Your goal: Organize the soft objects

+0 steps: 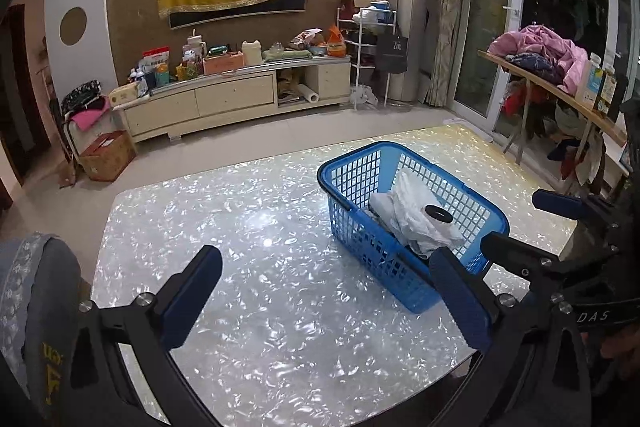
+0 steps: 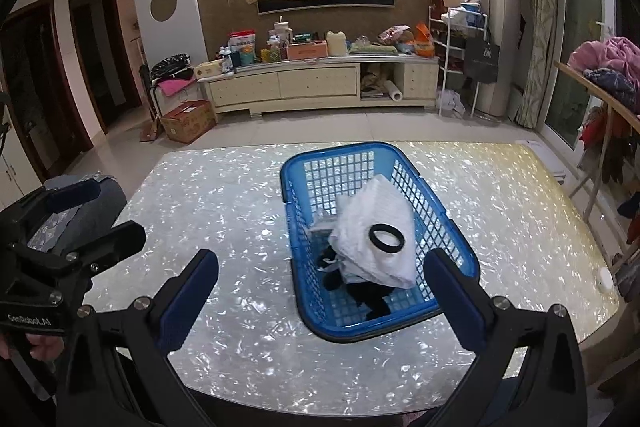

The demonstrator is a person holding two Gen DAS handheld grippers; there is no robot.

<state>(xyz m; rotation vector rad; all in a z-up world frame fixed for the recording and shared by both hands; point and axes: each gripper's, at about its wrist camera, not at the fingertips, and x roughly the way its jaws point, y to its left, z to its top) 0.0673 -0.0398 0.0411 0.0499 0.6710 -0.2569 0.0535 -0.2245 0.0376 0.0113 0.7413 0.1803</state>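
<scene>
the left hand-held gripper [image 1: 320, 303] has its two fingers spread wide apart and nothing is between them; under the gap there is only the shiny pearl-pattern table [image 1: 248, 227]. the right hand-held gripper [image 2: 326, 303] is also spread wide and holds nothing, and it hangs above the near end of the blue basket [image 2: 296, 267].

the blue basket stands on the table, toward the right of the left gripper. inside it lies a white cloth [image 2: 376, 239], crumpled, with a black ring [image 2: 387, 237] resting on top of it. under the white cloth there is some dark fabric [image 2: 368, 297] at the near end of the basket; what it is i cannot tell.

at the left edge of the table a grey cushion [image 1: 36, 307] with a pale flower border is seen, beside the left gripper.
</scene>
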